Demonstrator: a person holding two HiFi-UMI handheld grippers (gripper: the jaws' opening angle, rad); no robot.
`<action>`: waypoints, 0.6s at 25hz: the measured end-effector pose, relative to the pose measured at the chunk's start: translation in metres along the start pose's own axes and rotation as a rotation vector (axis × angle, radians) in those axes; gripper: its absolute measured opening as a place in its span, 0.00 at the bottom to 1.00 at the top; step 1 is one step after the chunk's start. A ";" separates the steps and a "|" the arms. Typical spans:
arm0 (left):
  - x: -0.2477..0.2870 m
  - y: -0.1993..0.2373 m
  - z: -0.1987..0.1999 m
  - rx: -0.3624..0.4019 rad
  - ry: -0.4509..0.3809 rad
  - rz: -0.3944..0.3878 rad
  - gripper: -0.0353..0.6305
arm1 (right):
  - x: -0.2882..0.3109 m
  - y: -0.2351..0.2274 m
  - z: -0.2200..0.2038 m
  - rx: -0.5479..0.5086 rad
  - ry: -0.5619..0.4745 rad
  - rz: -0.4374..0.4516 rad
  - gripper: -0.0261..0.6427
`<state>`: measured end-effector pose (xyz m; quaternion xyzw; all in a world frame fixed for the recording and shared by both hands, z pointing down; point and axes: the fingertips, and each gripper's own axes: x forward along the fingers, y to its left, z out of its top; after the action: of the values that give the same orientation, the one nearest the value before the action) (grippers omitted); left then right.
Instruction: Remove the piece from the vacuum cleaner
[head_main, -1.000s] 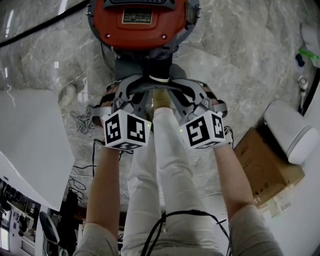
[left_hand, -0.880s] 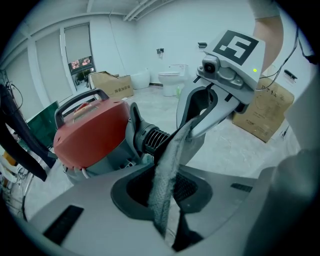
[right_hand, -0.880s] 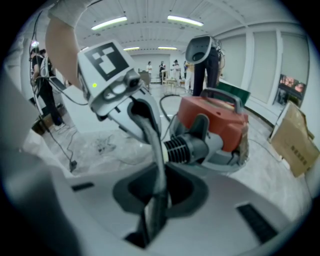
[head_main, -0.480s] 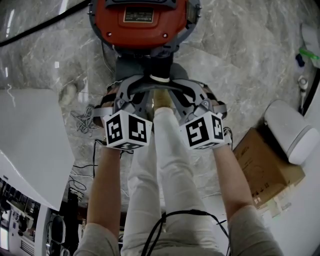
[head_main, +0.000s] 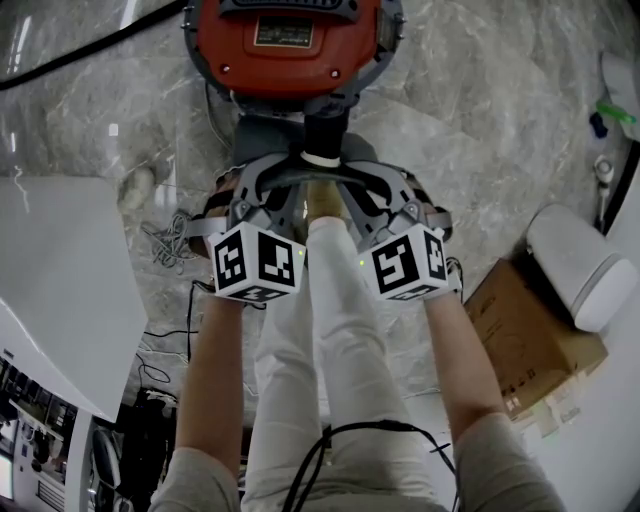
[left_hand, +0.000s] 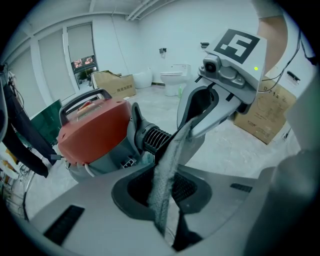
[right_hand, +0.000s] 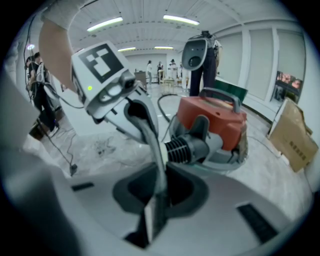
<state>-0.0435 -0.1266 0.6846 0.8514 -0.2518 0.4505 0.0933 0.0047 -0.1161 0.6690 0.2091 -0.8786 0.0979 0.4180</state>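
The red and grey vacuum cleaner (head_main: 285, 45) stands on the marble floor at the top of the head view. A black ribbed hose cuff (head_main: 322, 135) with a white ring sticks out of it towards me. My left gripper (head_main: 308, 178) and right gripper (head_main: 336, 178) come in from either side and meet at the end of this cuff. In the left gripper view the jaws are drawn to a thin slit, with the tips (left_hand: 162, 150) at the cuff (left_hand: 152, 139). The right gripper (right_hand: 161, 150) looks the same at the white ring end of the cuff (right_hand: 185, 146). The contact itself is mostly hidden.
My legs in white trousers (head_main: 330, 330) stand under the grippers. A cardboard box (head_main: 530, 340) and a white rounded fixture (head_main: 580, 260) lie at the right, a white panel (head_main: 60, 280) and loose cables (head_main: 165, 240) at the left. People (right_hand: 150, 67) stand far behind.
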 end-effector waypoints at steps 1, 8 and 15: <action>0.000 0.000 0.000 0.001 -0.002 0.000 0.17 | 0.000 0.000 -0.001 0.000 0.005 0.002 0.11; 0.004 -0.003 -0.002 -0.011 -0.010 0.006 0.17 | 0.003 -0.001 -0.004 -0.016 0.028 0.005 0.11; 0.001 -0.001 -0.001 -0.076 -0.042 0.024 0.16 | 0.000 -0.001 -0.002 0.025 0.015 -0.020 0.11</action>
<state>-0.0433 -0.1252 0.6864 0.8534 -0.2806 0.4240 0.1148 0.0064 -0.1162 0.6700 0.2222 -0.8722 0.1061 0.4228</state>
